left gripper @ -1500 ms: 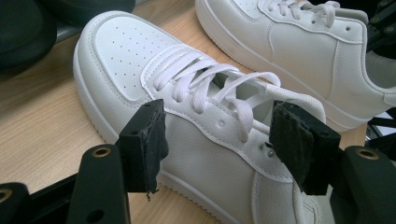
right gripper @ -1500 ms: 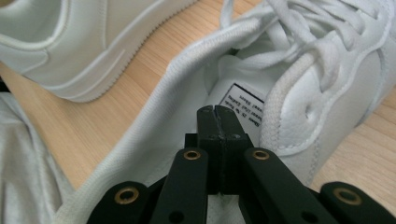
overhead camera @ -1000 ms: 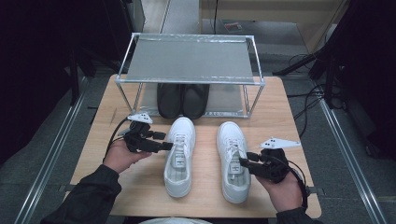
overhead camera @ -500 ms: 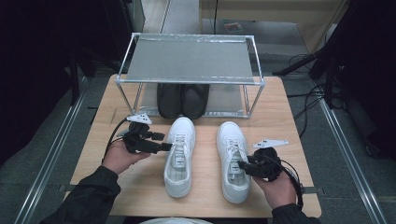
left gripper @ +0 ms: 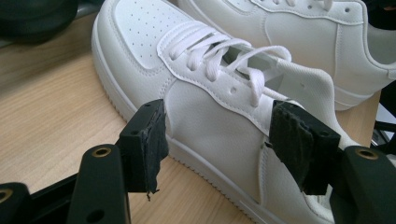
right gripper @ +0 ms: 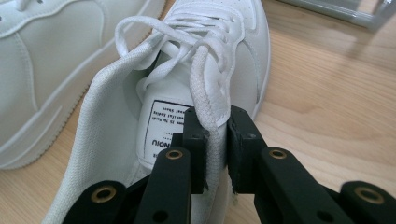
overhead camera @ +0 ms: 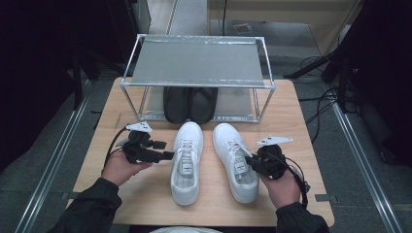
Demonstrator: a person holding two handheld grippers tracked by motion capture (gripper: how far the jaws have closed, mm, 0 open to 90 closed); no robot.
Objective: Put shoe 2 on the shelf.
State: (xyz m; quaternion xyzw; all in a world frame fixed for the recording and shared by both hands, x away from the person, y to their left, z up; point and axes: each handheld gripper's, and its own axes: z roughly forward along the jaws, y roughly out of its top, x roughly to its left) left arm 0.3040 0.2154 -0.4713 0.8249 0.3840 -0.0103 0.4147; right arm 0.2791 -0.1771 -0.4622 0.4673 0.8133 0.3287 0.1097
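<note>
While clamped, right shoe (overhead camera: 235, 156) toe toward rack (overhead camera: 197, 86).

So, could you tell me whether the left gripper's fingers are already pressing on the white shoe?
No, the left gripper fingers stand apart beside the white shoe, not touching it.

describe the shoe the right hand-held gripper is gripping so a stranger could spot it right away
Start at the silver metal two-shelf rack at the far side of the wooden table; two white leather lace-up sneakers lie in front of it. The one meant is the right-hand white sneaker. Unlike its twin, its collar edge is pinched in the right hand-held gripper, whose jaws have just been closing.
</note>
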